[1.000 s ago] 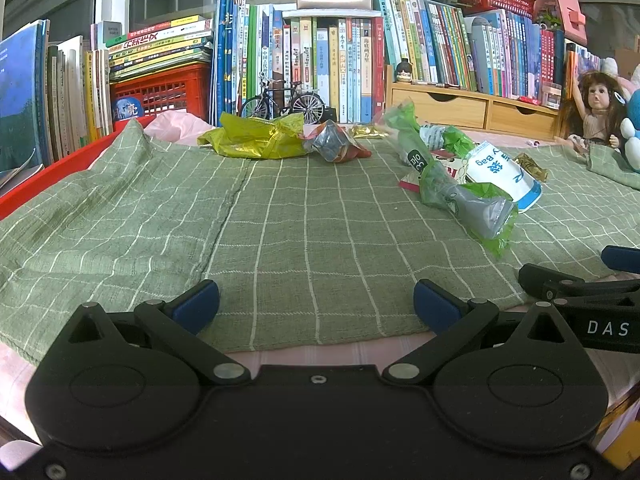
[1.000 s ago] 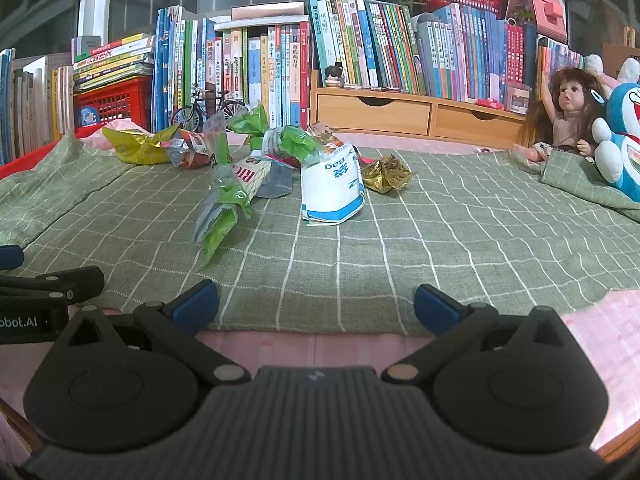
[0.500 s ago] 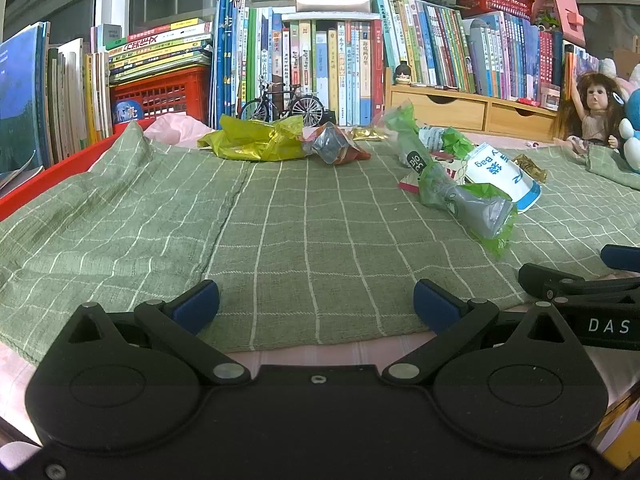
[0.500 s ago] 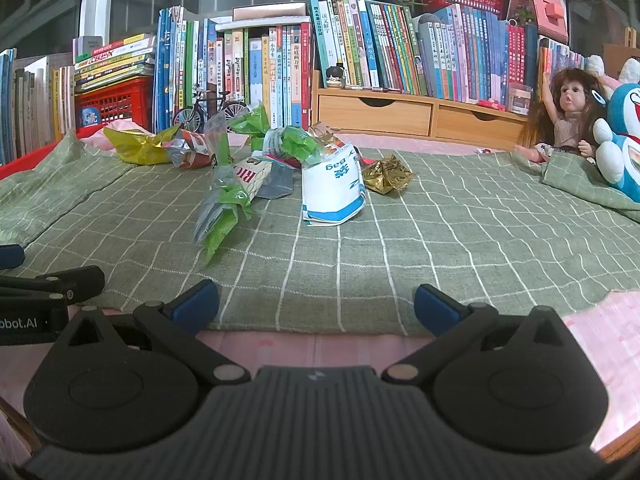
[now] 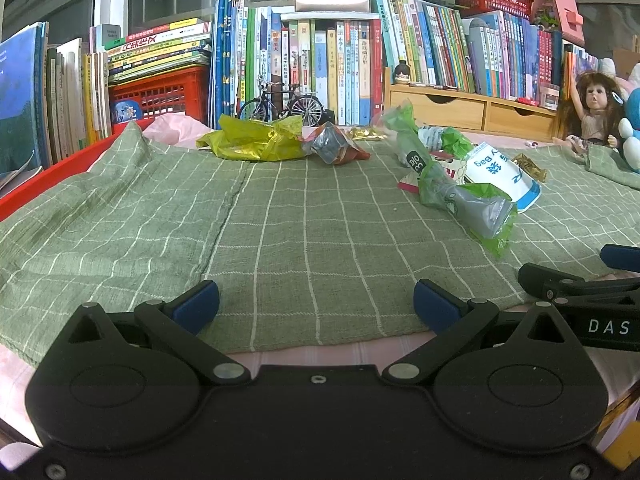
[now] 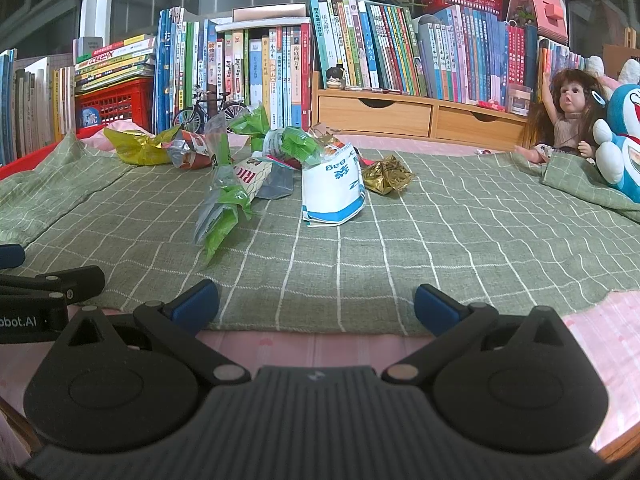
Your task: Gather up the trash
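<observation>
Wrappers lie scattered on a green checked cloth (image 5: 304,240). A yellow bag (image 5: 256,142) and a grey-red wrapper (image 5: 334,148) sit far back. A green-silver wrapper (image 5: 468,200) and a white-blue bag (image 5: 500,174) lie to the right. From the right wrist I see the same green-silver wrapper (image 6: 224,208), the white-blue bag (image 6: 332,188), a gold foil ball (image 6: 386,174) and the yellow bag (image 6: 140,146). My left gripper (image 5: 316,306) and right gripper (image 6: 316,306) hover side by side at the cloth's near edge, both open and empty.
Rows of books (image 6: 360,52) and a wooden drawer unit (image 6: 416,114) line the back. A red crate (image 5: 160,94) and a model bicycle (image 5: 282,104) stand behind the trash. A doll (image 6: 568,116) and a blue plush toy (image 6: 622,136) sit at the right. A red rim (image 5: 48,178) lies under the cloth's left side.
</observation>
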Demonstrator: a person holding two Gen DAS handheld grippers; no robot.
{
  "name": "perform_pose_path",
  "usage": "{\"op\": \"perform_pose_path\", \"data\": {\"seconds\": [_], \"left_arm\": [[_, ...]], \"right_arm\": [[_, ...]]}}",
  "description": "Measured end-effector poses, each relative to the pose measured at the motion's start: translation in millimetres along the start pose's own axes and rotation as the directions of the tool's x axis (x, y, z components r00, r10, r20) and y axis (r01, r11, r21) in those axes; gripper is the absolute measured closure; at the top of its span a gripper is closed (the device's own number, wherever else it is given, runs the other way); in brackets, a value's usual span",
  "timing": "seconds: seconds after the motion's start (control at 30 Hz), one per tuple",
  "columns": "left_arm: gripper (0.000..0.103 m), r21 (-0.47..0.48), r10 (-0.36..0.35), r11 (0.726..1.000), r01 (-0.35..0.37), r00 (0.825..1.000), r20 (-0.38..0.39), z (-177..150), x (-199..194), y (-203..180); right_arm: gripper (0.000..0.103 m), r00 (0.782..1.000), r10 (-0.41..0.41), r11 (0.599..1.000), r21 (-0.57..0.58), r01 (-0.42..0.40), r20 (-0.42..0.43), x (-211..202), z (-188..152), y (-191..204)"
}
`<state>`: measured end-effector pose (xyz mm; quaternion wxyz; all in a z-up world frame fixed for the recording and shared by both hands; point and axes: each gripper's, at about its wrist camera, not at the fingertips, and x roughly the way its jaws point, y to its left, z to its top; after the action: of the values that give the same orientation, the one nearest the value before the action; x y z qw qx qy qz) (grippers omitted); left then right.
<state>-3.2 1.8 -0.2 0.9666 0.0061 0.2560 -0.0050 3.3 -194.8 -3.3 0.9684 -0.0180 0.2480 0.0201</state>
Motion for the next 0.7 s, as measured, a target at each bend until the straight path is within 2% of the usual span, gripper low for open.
{"op": "perform_pose_path", "data": {"seconds": [0.27, 0.7], "left_arm": [[0.0, 0.001, -0.001, 1.0, 0.001, 1.0, -0.002, 0, 0, 0], [0.0, 0.019, -0.019, 1.0, 0.019, 0.999, -0.036, 6, 5, 2]], "right_arm": [[0.0, 1.0, -0.003, 1.0, -0.001, 0.003, -0.006, 1, 0, 0], [0.0, 0.994, 0.01, 1.0, -0.011, -0.011, -0.107, 9, 15, -1]]}}
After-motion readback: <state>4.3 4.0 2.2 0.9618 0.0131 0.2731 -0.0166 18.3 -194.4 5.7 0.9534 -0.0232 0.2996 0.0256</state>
